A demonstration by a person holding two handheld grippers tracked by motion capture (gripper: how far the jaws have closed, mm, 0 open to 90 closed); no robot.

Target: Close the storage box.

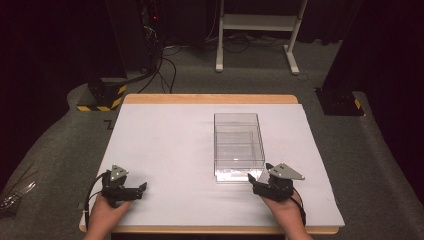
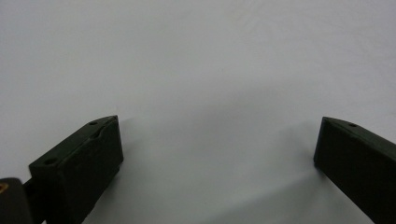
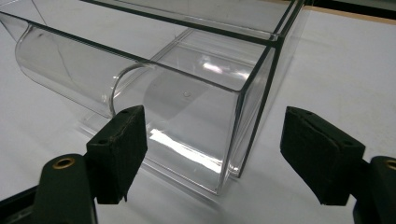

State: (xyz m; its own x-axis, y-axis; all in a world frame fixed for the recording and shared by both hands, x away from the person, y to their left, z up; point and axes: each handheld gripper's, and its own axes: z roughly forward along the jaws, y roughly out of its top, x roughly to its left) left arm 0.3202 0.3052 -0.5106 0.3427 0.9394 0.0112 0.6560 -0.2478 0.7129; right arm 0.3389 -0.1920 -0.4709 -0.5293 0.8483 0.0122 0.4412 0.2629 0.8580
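A clear plastic box (image 1: 239, 145) with an open top stands right of centre on the white mat (image 1: 165, 150). My right gripper (image 1: 253, 178) is at the box's near right corner, held by a hand at the table's front edge. In the right gripper view the jaws stand wide apart on either side of that corner of the box (image 3: 196, 93), and the pads (image 3: 122, 149) do not touch it. My left gripper (image 1: 142, 188) rests near the front left of the mat. Its jaws are open over bare white surface, with nothing between them (image 2: 217, 140).
The mat lies on a wooden table (image 1: 210, 98) whose edge shows at the back and front. Beyond it on the grey carpet stand a white frame (image 1: 257, 30), cables, and yellow-black striped bases (image 1: 102, 97). Dark curtains close off both sides.
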